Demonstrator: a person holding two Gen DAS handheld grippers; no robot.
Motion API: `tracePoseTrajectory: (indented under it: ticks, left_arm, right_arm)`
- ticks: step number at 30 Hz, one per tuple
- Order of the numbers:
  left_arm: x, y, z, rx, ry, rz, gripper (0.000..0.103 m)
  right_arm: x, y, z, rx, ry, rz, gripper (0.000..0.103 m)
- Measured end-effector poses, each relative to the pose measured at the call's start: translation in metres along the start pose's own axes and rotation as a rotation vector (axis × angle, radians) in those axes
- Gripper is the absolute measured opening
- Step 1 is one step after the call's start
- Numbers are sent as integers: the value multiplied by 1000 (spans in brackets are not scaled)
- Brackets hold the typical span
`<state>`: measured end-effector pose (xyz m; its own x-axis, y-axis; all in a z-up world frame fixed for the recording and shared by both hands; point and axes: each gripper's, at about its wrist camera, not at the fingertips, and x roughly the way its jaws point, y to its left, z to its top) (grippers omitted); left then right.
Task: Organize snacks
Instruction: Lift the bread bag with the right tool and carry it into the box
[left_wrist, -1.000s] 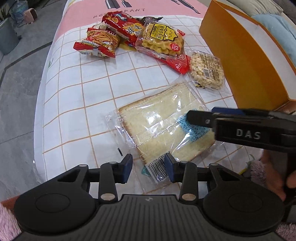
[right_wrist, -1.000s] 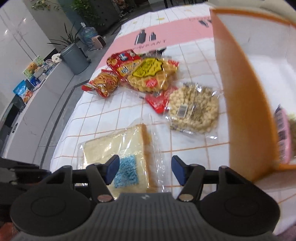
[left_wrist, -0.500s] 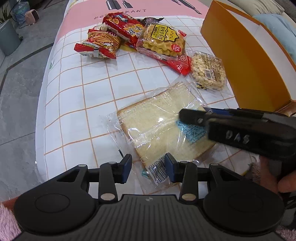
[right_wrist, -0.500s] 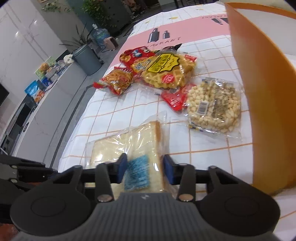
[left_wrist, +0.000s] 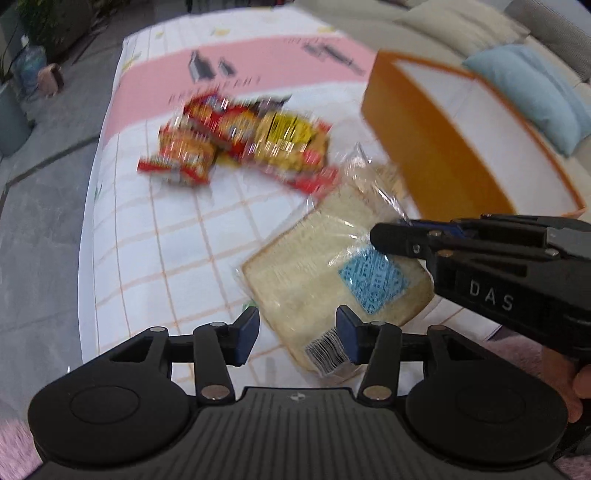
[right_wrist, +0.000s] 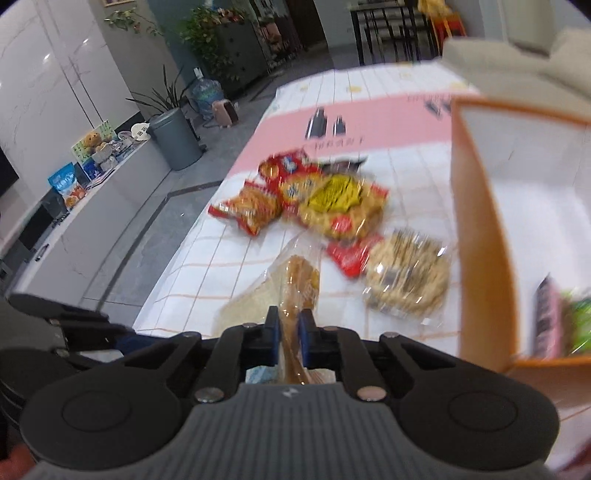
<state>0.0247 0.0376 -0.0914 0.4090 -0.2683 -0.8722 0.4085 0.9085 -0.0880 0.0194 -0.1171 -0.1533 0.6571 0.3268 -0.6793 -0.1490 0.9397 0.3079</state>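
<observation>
Through my left wrist camera, my left gripper (left_wrist: 297, 334) has its fingers spread apart and holds nothing. The near corner of the bread (left_wrist: 325, 273), with its barcode, lies between them without visible contact. The bread is a bagged slice tilted up off the tablecloth (left_wrist: 155, 236), its blue label facing up. My right gripper (left_wrist: 397, 236) comes in from the right and pinches the bread's far right edge. Beyond it, a blurred pile of red and yellow snack packs (left_wrist: 243, 144) sits mid-table, and the orange box (left_wrist: 443, 158) stands to the right.

Through my right wrist camera, my right gripper (right_wrist: 289, 334) has its fingers nearly together, clamped on the bread's (right_wrist: 297, 284) brown crust edge, the slice seen edge-on. Ahead lie the snack packs (right_wrist: 314, 199) and a clear bag of puffs (right_wrist: 406, 277) just beside the box (right_wrist: 480, 236). Inside the box, a pink pack (right_wrist: 546, 317) and something green are blurred.
</observation>
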Motion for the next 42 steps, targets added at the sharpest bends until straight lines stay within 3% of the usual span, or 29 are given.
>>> tracePoseTrajectory:
  ticks: [10, 16, 21, 26, 33, 42]
  left_arm:
    - [-31, -18, 40, 55, -104, -15, 59]
    - [-38, -32, 62, 89, -148, -59, 73]
    - [-17, -46, 77, 95, -128, -83, 76]
    - [23, -59, 83, 80, -76, -97, 78]
    - [80, -71, 84, 67, -18, -129, 78]
    - [119, -70, 85, 49, 37, -45, 79]
  right_arm:
    - [-63, -17, 28, -42, -133, -65, 6]
    - [-114, -37, 53, -30, -269, -120, 6]
    - [-153, -62, 74, 6, -369, -176, 6]
    - [-181, -92, 87, 43, -464, -287, 6]
    - [-166, -144, 75, 148, -393, -347, 7]
    - [-119, -177, 53, 302, -282, -313, 7]
